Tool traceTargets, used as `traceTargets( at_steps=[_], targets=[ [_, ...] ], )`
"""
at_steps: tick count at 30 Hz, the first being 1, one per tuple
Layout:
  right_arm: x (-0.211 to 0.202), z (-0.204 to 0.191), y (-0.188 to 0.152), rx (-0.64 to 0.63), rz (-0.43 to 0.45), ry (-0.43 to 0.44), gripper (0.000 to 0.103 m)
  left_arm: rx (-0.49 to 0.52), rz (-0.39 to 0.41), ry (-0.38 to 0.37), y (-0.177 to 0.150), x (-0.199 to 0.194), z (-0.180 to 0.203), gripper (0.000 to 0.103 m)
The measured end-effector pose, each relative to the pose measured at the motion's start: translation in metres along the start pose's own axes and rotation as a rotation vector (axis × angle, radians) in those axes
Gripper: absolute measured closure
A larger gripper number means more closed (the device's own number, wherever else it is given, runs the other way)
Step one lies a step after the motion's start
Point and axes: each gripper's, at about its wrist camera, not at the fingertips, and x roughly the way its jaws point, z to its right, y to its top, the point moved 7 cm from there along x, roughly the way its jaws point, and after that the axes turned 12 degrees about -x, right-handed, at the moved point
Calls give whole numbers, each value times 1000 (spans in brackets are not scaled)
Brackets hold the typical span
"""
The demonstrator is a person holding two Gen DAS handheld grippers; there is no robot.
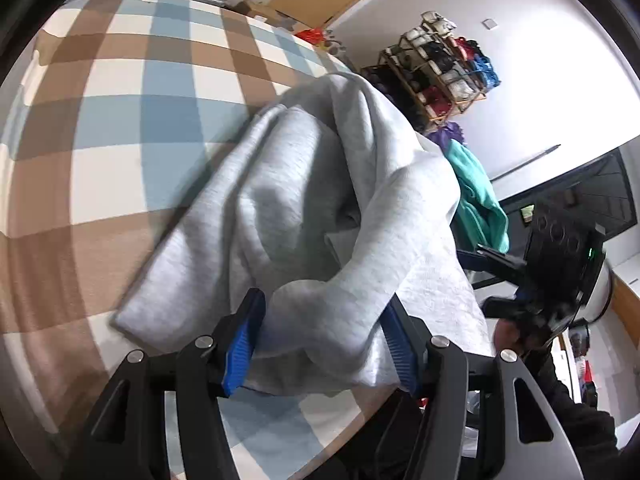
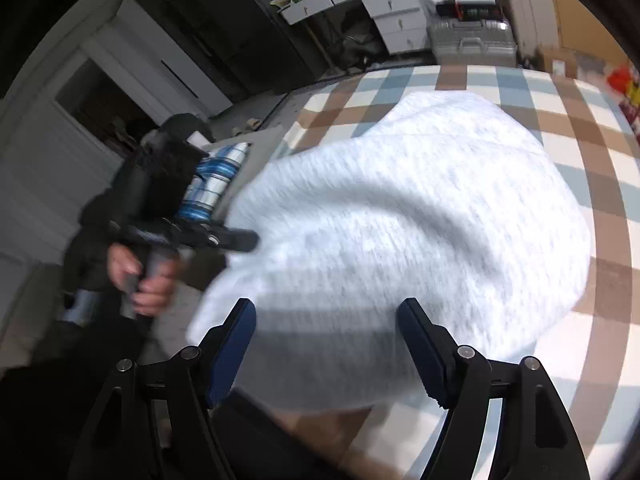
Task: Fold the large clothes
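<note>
The left gripper [image 1: 322, 340] stands part open with a thick bunch of the grey garment [image 1: 304, 200] lying between its blue pads [image 1: 244, 344]; the fabric fills the gap, yet the pads do not appear to press it, so treat this hold as released. The right gripper [image 2: 326, 348] is spread wide and empty, poised above the near edge of the same garment [image 2: 400, 220], with nothing between its fingers; its view is motion-blurred, so contact cannot be confirmed. The step in hand appears to be laying down a completed fold. To do it well, withdraw each gripper straight back along its fingers so that no pad drags the top layer, and clear the left one first, since cloth is draped over it. Then check that the edges lie aligned before taking a new hold. The garment rests bunched on the checked cloth [image 1: 120, 120] covering the counter, directly ahead of both grippers, its far edge well apart from them.
</note>
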Motion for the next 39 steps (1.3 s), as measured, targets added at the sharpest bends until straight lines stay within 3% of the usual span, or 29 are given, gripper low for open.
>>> traceTargets(
  at_steps=[7, 12, 15, 20, 22, 23, 25, 29, 34, 39],
  targets=[
    [38, -7, 28, -28, -104, -16, 23, -55, 106, 128, 10, -16, -20, 49],
    [70, -8, 49, -78, -195, -50, 24, -90, 137, 144, 16, -22, -32, 49],
    [84, -8, 52, -123, -256, -65, 24, -127, 201, 258, 21, -26, -53, 49],
    [108, -5, 52, -142, -283, -111, 23, -146, 157, 202, 16, -12, -63, 48],
    [110, -6, 51, -148, -275, -117, 23, -105, 141, 237, 14, 1, -62, 40],
    [109, -4, 52, -140, -275, -109, 23, -97, 132, 259, 14, 8, -65, 30],
    [107, -2, 52, -124, -262, -95, 23, -115, 143, 235, 16, 15, -69, 29],
    [102, -1, 51, -129, -255, -75, 23, -152, 82, 167, 11, 28, -66, 26],
    [86, 7, 48, -119, -285, -14, 28, -78, -37, 129, -17, 58, -27, 25],
    [52, 44, 31, -97, -326, -50, 50, -61, -185, -17, -49, 110, 24, 26]
  ],
)
